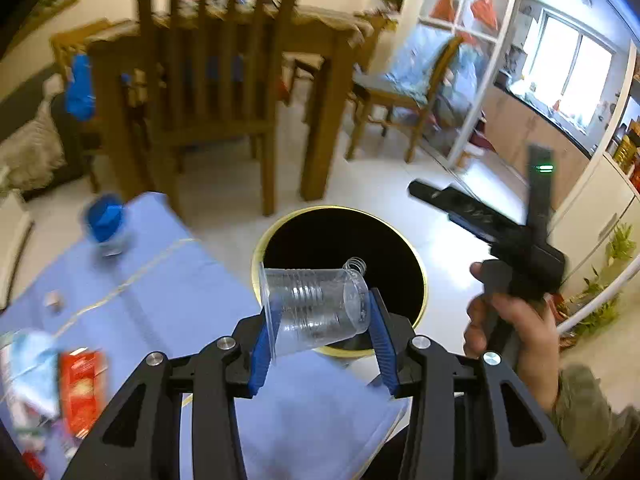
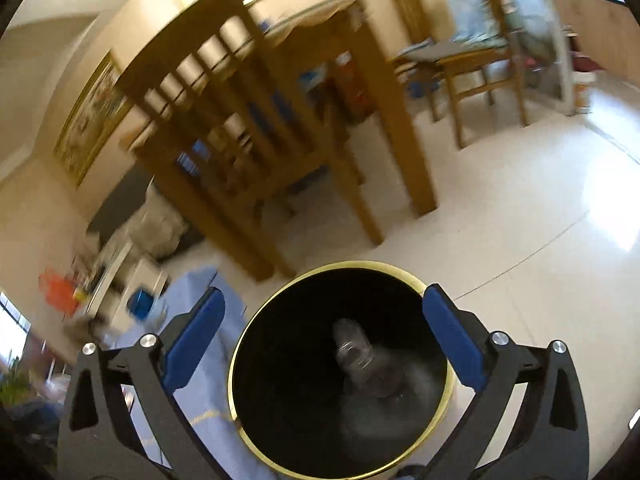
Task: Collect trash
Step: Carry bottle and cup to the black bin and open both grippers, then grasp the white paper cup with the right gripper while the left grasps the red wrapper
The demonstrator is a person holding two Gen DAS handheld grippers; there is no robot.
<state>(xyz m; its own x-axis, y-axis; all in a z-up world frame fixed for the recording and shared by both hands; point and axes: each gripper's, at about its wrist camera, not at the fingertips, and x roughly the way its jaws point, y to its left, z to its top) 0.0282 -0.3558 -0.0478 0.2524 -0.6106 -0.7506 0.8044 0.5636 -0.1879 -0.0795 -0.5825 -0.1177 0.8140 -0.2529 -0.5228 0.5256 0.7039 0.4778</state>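
My left gripper (image 1: 320, 336) is shut on a clear plastic cup (image 1: 316, 308), held on its side at the near rim of the black trash bin (image 1: 340, 248), which has a gold rim. My right gripper (image 2: 320, 340) is open and empty, right above the bin's mouth (image 2: 280, 360). A clear plastic bottle (image 2: 356, 356) lies blurred inside the bin. In the left wrist view the right gripper (image 1: 480, 216), held in a hand, is to the right of the bin.
A low table with a blue cloth (image 1: 160, 280) stands left of the bin. It carries a blue-capped container (image 1: 106, 224), a red packet (image 1: 82, 388) and crumpled paper (image 1: 28, 364). A wooden chair (image 1: 208, 92) and dining table (image 1: 320, 40) stand behind the bin.
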